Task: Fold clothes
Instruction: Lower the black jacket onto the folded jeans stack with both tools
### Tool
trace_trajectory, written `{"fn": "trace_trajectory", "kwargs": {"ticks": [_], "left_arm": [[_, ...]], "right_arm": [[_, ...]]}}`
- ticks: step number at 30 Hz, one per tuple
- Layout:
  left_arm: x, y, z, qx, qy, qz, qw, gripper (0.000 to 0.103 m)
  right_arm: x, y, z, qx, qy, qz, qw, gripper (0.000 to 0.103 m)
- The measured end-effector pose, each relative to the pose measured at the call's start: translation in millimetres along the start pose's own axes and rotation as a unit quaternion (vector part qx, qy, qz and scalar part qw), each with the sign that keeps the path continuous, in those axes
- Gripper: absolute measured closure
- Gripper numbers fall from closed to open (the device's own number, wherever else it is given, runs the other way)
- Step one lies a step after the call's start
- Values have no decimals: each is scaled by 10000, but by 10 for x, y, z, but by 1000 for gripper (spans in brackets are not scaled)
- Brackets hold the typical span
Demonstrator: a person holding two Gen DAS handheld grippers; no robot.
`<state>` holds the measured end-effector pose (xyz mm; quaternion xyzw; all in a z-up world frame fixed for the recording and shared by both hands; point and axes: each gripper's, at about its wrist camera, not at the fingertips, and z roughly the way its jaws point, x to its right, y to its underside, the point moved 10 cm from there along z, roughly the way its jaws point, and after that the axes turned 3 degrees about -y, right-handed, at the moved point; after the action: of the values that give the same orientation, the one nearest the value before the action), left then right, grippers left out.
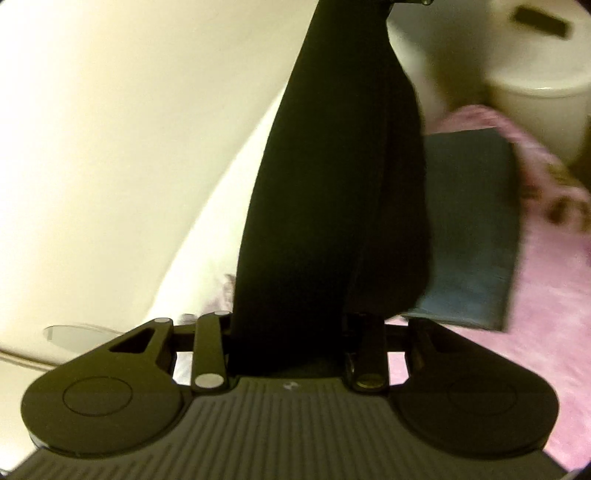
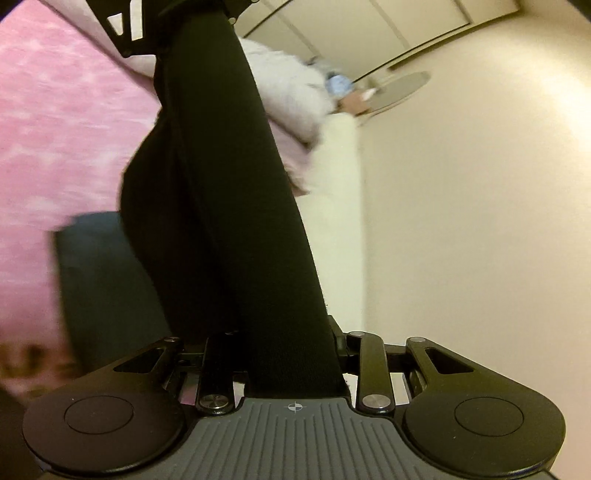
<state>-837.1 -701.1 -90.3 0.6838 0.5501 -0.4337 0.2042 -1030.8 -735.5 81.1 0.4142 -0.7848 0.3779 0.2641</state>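
A long black garment hangs taut between my two grippers. My left gripper is shut on one end, its fingers hidden under the cloth. At the top of the left wrist view, the far end runs up to the other gripper's tip. In the right wrist view, the same black garment rises from my right gripper, which is shut on it, to the left gripper's frame at the top. A folded blue-grey cloth lies flat below on the pink blanket.
A white round container stands beyond the blanket. A pale fluffy cushion and a white edge lie by the cream wall. Small objects sit near a round mirror. Both views are motion-blurred.
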Motion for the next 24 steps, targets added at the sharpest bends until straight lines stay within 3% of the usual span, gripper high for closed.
{"fn": "trace_trajectory", "kwargs": {"ticks": [3, 5, 7, 8, 9, 12, 14, 19, 22, 24], "left_arm": [[522, 16, 537, -186, -123, 58, 9997, 69], [1173, 144, 924, -407, 275, 12, 9988, 69], [1859, 305, 1245, -797, 979, -108, 9919, 66], [2112, 361, 1321, -895, 1083, -34, 9901, 64], [2323, 406, 1366, -941, 1061, 103, 9898, 64], [2387, 472, 1279, -682, 668, -107, 9954, 62], [2325, 517, 1164, -482, 597, -280, 9967, 57], [2300, 611, 988, -374, 561, -149, 9976, 55], [2339, 647, 991, -329, 619, -147, 9974, 62], [2334, 617, 1018, -245, 526, -53, 9983, 65]], "right_arm": [[-152, 304, 528, 120, 100, 187, 9997, 70], [-625, 627, 956, -62, -398, 403, 9984, 69], [-1195, 970, 1378, -366, -1084, 558, 9919, 70], [-1485, 1112, 1512, -564, -1372, 395, 9881, 70], [-1639, 1174, 1540, -593, -1356, 200, 9888, 69], [-1908, 1298, 1529, -549, -1144, -131, 9918, 67], [-1886, 1337, 1421, -465, -1029, -169, 9935, 63], [-1839, 1337, 1135, -606, -825, -466, 9937, 60], [-1841, 1372, 1076, -630, -963, -316, 9929, 60], [-1789, 1396, 1099, -642, -1032, -186, 9924, 66]]}}
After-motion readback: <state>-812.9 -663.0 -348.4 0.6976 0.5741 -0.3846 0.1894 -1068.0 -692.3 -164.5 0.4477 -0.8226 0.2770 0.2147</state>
